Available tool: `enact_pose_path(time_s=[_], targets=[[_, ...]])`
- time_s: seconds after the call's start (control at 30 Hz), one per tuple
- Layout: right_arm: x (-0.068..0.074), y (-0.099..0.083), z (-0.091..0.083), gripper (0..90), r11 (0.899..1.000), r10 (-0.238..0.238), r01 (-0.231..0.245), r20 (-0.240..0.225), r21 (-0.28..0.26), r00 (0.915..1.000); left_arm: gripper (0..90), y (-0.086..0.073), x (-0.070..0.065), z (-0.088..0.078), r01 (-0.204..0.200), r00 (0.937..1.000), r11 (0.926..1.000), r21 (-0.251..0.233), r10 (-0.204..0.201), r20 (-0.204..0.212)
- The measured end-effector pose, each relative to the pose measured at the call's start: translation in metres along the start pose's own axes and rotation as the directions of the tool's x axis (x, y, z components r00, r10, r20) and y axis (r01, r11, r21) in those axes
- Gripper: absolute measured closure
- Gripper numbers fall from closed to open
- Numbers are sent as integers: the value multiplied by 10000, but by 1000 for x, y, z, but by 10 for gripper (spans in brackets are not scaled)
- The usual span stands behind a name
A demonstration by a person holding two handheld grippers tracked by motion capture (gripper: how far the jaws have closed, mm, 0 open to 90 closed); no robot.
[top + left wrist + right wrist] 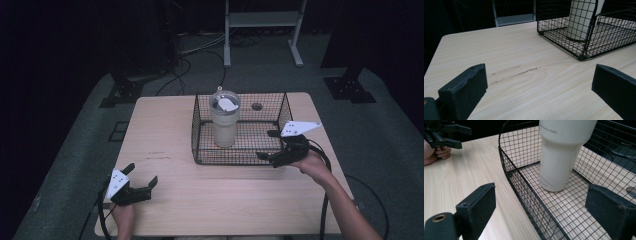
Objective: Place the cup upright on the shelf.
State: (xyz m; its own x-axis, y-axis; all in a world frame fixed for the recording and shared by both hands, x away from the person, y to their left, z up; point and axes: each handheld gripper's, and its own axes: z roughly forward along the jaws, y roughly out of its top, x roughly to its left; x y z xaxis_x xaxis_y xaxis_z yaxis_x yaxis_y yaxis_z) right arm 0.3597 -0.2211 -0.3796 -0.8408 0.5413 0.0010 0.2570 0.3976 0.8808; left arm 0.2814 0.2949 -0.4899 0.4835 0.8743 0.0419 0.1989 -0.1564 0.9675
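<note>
A tall white tumbler [224,122] with a clear lid stands upright in the left half of a black wire basket [240,162] at the back middle of the table. My right gripper [265,144] is open at the basket's front right corner, one jaw over the basket floor and one outside the front wall. In the right gripper view [544,207] the tumbler [559,157] stands just ahead, inside the basket [509,162]. My left gripper [142,173] rests open near the table's front left, nothing between its jaws [539,85]; the basket [584,53] and tumbler [580,20] lie farther off.
The light wooden table [165,130] has a round cable hole [257,106] behind the basket. A metal stand [262,20] and cables [200,47] are on the grey floor beyond. Bare tabletop stretches between my left gripper [465,138] and the basket.
</note>
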Motion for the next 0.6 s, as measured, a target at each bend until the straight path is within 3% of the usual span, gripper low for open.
enact_pose_path(time_s=[0.2,0.23,0.6], targets=[[4,-4,-4,91,10000,-21,21,-37,-22,10000,0,0,0,0,1,10000,10000,-21,-1,0],[7,-7,-6,91,9997,-235,235,113,-4,9997,0,0,0,0,-8,10000,10000,-7,8,-1],[15,-21,-10,91,9999,-145,146,43,-39,9999,0,0,0,0,-34,10000,10000,-18,34,1]])
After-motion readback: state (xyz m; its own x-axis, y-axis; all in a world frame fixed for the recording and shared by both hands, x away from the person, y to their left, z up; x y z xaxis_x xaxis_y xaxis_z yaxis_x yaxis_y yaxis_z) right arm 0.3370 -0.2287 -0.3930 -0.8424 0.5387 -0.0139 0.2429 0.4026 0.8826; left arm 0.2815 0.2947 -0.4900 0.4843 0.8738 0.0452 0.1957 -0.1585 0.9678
